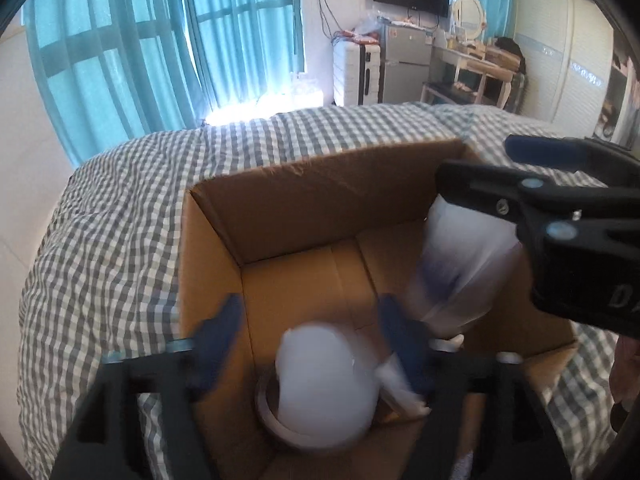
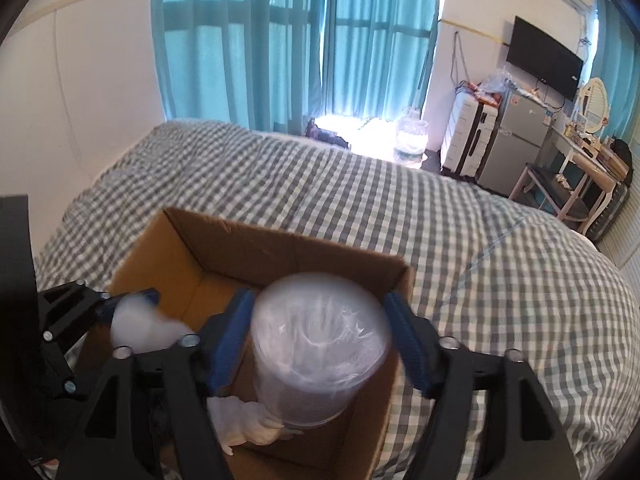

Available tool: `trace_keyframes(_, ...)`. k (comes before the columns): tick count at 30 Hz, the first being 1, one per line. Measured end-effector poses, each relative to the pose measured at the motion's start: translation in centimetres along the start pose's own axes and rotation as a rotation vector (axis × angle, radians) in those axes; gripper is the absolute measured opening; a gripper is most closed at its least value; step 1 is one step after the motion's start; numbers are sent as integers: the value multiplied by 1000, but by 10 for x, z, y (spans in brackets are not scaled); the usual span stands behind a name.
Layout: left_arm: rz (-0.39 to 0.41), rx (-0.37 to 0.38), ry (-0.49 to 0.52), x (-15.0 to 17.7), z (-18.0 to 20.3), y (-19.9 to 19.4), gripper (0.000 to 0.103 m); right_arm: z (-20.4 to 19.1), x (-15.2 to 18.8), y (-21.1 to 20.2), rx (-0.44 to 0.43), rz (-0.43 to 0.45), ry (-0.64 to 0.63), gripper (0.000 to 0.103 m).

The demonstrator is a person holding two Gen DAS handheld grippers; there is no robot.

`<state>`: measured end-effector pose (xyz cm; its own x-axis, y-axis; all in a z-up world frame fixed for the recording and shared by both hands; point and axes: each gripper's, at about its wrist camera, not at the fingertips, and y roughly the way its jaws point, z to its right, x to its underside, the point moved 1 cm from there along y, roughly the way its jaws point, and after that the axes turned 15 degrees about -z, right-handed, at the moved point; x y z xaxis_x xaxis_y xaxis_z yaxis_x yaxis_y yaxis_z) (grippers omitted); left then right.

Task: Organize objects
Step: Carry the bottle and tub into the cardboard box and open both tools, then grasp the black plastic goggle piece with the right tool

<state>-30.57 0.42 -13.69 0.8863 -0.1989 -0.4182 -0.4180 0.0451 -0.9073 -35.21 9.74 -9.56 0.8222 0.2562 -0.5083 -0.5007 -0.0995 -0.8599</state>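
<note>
An open cardboard box [image 1: 280, 208] sits on a checked bed; it also shows in the right wrist view [image 2: 280, 252]. My left gripper [image 1: 310, 328] is open over the box, with a white rounded object [image 1: 324, 376] blurred below its fingers, over a tape roll [image 1: 272, 420]. The white object also shows in the right wrist view [image 2: 140, 326]. My right gripper [image 2: 320, 320] stands open around a clear plastic-wrapped stack of cups [image 2: 320, 352] inside the box, fingers apart from it. The right gripper [image 1: 520, 184] and cups [image 1: 460, 264] show in the left wrist view.
The checked bedcover [image 2: 460, 260] surrounds the box. White crumpled material [image 2: 248, 420] lies in the box. Teal curtains [image 2: 280, 40], a suitcase [image 2: 468, 140], a small fridge [image 2: 508, 148] and a dressing table [image 2: 580, 168] stand beyond the bed.
</note>
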Motion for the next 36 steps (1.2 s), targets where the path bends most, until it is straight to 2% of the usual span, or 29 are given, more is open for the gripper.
trace_keyframes(3,34,14,12,6,1,-22,93,1,2,-27,12,33,9,82)
trace_keyframes(7,73,-8,7,19,-1,-60,98,4,10,-70,24,70,25,85)
trace_keyframes(13,107,-26,-41,44,-8,-107,102,5,41,-134,10,99,42,88)
trace_keyframes(18,116,-58,-53,75,-7,-130,102,-6,74,-160,18,85,12,90)
trace_keyframes(21,113,-77,-66,92,-6,-134,103,-16,95,-163,26,66,-13,90)
trace_keyframes(26,77,-61,-121,119,-15,-125,103,-30,124,-153,1,33,-31,90)
trace_keyframes(36,2,-39,-216,160,-34,-82,103,-42,161,-91,-68,-68,-21,90)
